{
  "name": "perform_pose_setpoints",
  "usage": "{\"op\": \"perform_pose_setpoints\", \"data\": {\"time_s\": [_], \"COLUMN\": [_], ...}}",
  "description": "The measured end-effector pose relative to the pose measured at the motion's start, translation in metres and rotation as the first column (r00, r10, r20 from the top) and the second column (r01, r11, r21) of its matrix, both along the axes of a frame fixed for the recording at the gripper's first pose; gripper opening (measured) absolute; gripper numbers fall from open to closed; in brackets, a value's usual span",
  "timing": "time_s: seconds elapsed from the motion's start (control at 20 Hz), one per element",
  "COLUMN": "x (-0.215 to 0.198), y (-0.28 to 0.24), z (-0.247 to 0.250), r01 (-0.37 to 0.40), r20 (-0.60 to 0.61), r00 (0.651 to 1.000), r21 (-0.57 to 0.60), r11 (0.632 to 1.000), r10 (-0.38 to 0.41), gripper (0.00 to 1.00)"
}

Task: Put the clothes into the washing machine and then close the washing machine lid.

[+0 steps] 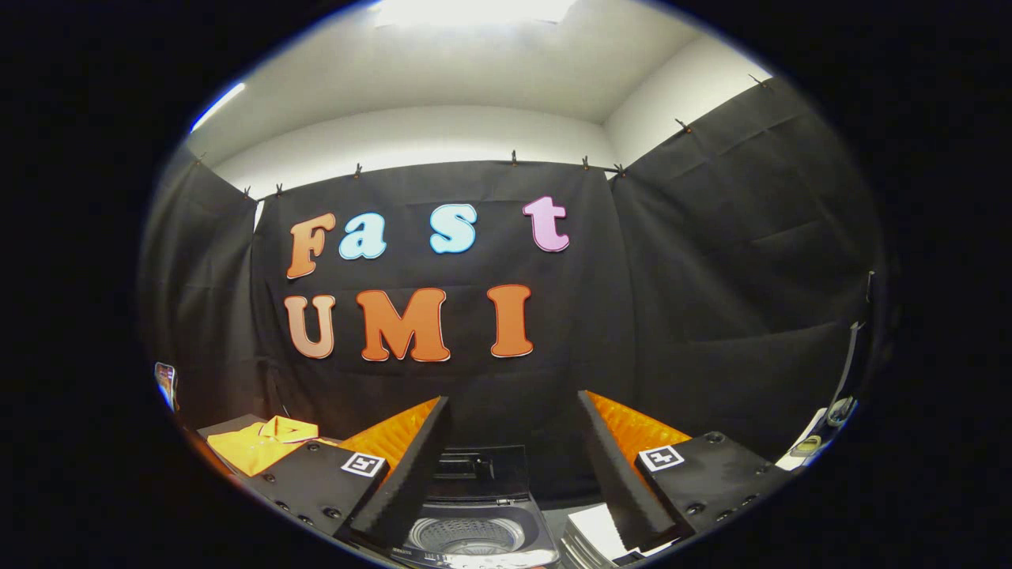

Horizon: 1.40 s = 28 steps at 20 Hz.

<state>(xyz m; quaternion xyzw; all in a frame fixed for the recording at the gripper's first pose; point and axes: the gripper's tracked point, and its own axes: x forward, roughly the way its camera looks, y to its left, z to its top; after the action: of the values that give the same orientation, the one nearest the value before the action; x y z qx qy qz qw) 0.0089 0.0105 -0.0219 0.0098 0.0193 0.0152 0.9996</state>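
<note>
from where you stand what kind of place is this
Probably a staged recording booth, not a real laundry room: black cloth is clipped up as walls under a plain white ceiling. A small top-loading washing machine, lid up, sits between the open jaws of the gripper, an orange shirt beside it.

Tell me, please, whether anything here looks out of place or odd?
Nothing stands out: the yellow shirt lies folded beyond the gripper's open fingers, and the washing machine between them has its lid up.
</note>
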Motion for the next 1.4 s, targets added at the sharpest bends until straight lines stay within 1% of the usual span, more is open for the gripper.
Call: {"op": "perform_pose_setpoints", "data": {"time_s": [0.25,0.55,1.4], "x": [0.002,0.004,0.006], "y": [-0.006,-0.016,-0.007], "z": [0.005,0.001,0.0], "r01": [0.003,0.023,0.02], "r20": [0.011,-0.003,-0.02], "r00": [1.0,1.0,1.0], "r21": [-0.006,-0.001,-0.003], "r11": [1.0,1.0,1.0], "r10": [-0.003,-0.023,-0.02], "gripper": [1.0,1.0,1.0]}}
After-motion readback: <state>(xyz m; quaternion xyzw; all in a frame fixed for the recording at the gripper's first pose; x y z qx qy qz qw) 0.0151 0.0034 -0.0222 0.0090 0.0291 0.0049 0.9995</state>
